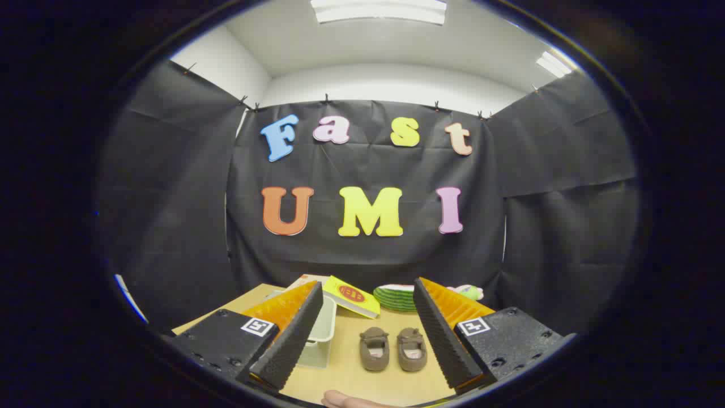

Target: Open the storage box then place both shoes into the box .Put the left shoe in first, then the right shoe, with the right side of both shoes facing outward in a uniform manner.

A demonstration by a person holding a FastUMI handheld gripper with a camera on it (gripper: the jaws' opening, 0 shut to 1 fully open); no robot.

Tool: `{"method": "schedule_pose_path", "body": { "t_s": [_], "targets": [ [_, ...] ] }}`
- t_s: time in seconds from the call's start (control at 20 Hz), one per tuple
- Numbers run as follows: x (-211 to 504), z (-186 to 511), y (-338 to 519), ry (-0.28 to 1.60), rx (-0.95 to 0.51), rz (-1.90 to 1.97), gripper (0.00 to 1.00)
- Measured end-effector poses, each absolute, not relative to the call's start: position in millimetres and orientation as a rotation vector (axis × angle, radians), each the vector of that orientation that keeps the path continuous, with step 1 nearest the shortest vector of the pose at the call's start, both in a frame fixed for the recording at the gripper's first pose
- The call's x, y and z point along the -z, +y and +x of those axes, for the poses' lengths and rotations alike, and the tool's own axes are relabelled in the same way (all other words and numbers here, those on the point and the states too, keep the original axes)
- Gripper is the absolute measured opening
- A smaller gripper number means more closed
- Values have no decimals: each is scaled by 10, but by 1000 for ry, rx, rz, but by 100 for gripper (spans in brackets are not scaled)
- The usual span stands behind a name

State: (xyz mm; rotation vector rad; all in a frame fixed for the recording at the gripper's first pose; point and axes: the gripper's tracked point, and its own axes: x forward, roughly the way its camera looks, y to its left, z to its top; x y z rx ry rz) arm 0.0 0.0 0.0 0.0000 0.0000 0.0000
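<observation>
Table (345, 374) wooden, black cloth walls; claw (362, 340) open above shoes (393, 348).

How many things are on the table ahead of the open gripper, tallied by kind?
Gripper open, nothing between its fingers.
Brown shoes: 2
Storage box: 1
Yellow book: 1
Green striped plate: 1
Total: 5

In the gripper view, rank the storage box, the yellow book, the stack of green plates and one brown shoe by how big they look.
1. Storage box, partly hidden by a finger.
2. Yellow book and green plates: look alike, both farther off.
3. Brown shoe.
The gripper is open, jaws wide apart.
</observation>
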Motion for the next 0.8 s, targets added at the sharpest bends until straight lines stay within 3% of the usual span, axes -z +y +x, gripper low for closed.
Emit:
{"method": "schedule_pose_path", "body": {
  "t_s": [0.8],
  "targets": [
    [230,116,-41,61,6,8,100]
  ]
}}
